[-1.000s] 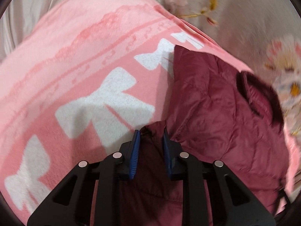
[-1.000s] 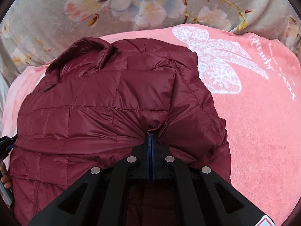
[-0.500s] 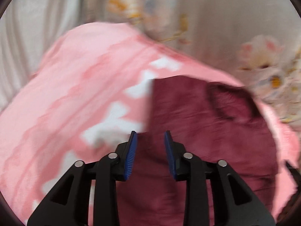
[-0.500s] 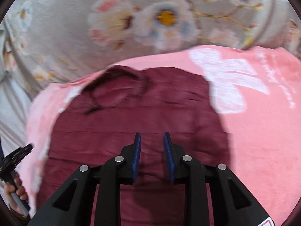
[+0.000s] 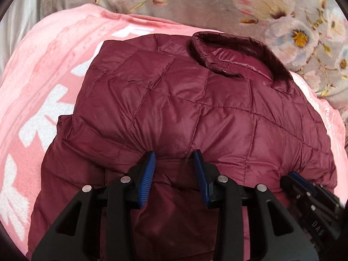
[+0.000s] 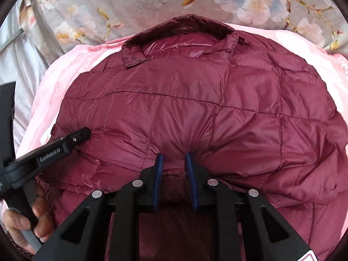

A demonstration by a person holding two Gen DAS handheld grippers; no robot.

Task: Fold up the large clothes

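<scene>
On pink blanket [image 5: 43, 82] over floral sheet [image 6: 104, 4]: maroon jacket [image 5: 195, 108] | left gripper [image 5: 175, 156] parted | right gripper [image 6: 173, 157] parted

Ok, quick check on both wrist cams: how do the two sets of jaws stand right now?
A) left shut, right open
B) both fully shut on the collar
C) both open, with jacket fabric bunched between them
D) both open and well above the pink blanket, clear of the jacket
C: on the left gripper and the right gripper a clear gap shows between the blue pads, with the maroon jacket puckered into each gap.
</scene>
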